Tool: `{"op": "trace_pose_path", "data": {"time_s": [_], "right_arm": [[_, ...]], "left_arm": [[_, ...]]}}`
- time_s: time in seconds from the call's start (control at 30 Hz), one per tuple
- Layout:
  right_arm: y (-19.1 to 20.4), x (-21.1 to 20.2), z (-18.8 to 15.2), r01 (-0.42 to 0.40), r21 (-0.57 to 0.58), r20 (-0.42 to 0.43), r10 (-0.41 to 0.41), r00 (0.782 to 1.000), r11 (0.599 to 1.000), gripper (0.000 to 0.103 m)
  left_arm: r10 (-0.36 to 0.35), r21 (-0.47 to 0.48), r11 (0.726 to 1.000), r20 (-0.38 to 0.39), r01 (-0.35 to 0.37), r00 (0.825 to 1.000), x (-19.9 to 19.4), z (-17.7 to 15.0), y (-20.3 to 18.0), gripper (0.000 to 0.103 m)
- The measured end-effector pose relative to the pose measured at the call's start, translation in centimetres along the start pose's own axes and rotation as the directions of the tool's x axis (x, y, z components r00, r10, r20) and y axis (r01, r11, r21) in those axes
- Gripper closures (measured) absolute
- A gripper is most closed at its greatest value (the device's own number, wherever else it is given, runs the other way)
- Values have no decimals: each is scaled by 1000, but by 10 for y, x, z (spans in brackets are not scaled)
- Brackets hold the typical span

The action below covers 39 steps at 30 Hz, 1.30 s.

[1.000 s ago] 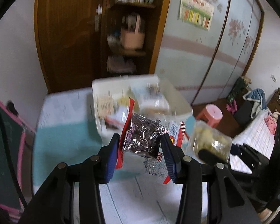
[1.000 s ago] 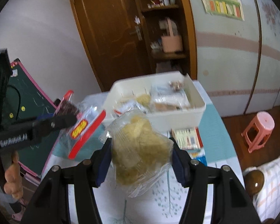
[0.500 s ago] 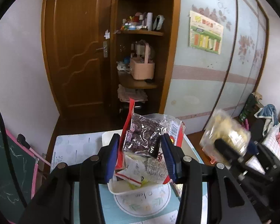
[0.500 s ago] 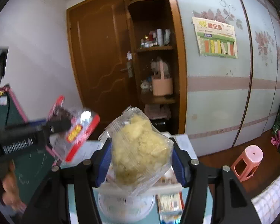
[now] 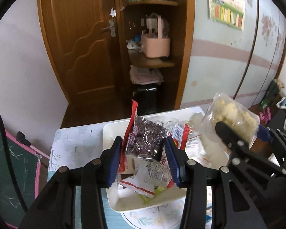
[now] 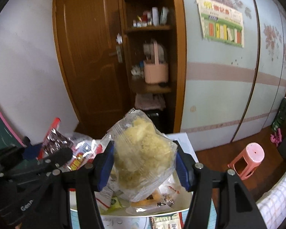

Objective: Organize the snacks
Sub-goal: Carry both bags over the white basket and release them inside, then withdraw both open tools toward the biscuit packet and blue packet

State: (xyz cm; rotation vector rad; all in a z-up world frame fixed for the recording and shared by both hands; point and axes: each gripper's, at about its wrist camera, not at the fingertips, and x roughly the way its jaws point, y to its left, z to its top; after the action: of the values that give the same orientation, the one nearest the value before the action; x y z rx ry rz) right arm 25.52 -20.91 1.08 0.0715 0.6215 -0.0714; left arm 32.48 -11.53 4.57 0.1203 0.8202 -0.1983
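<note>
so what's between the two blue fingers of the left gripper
A dark snack packet with red edging sits clamped between the left gripper's fingers, held over the white bin. The left wrist view shows it best.

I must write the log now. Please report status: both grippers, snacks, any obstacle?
Left gripper shut on red-edged packet of dark snacks. Right gripper shut on clear bag of yellow snacks. Both above white plastic bin. No obstacle seen.

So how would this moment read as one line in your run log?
left tongs: shut on dark snack packet | right tongs: shut on yellow snack bag | both above white bin
</note>
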Motion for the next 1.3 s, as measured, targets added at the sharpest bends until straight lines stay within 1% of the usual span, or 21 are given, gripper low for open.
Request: {"op": "trace_pose_path", "data": {"time_s": [0.03, 0.13, 0.2, 0.23, 0.27, 0.3, 0.33, 0.37, 0.43, 0.57, 0.8, 1.07, 1.3], "right_arm": [[1, 8, -3, 5, -4, -17, -5, 1000, 1000, 44], [3, 34, -15, 18, -24, -88, -20, 996, 1000, 43], [5, 48, -24, 12, -43, -135, -17, 991, 999, 43], [6, 55, -30, 11, -57, -158, -20, 987, 998, 42], [5, 61, -35, 19, -71, -174, -31, 984, 997, 39], [5, 64, -39, 25, -84, -183, -40, 982, 996, 29], [4, 66, -44, 31, -96, -182, -48, 982, 995, 20], [3, 65, -47, 36, -104, -173, -54, 983, 994, 17], [0, 61, -49, 40, -107, -157, -57, 986, 993, 7], [-4, 55, -49, 35, -87, -148, -47, 988, 996, 6], [-3, 36, -46, 17, -85, -127, -27, 992, 996, 6], [9, 2, -48, 1, -114, -101, -13, 995, 994, 6], [12, -28, -56, -14, -116, -75, 5, 997, 993, 6]], "left_arm": [[12, 1, 1000, -13, -12, 1000, 9, -1, 0, 59], [13, -3, 1000, -58, -13, 998, 34, -4, 2, 59], [9, -1, 1000, -92, -9, 996, 47, -8, 3, 54], [8, 1, 1000, -118, -8, 993, 55, -10, 5, 35], [5, 0, 1000, -128, -5, 992, 56, -13, 7, 11], [6, -7, 1000, -128, -7, 992, 58, -16, 9, 5], [15, -16, 1000, -114, -17, 993, 58, -18, 12, 5], [15, -18, 1000, -112, -17, 994, 58, -19, 12, 5], [10, -21, 1000, -125, -12, 992, 58, -22, 14, 5], [0, -26, 1000, -127, -3, 992, 50, -26, 14, 5], [-4, 13, 1000, -95, 5, 995, 25, -28, 3, 5], [-23, 15, 1000, -64, 24, 998, -10, -31, 2, 5], [-25, 23, 999, -40, 26, 999, -42, -45, 1, 5]]}}
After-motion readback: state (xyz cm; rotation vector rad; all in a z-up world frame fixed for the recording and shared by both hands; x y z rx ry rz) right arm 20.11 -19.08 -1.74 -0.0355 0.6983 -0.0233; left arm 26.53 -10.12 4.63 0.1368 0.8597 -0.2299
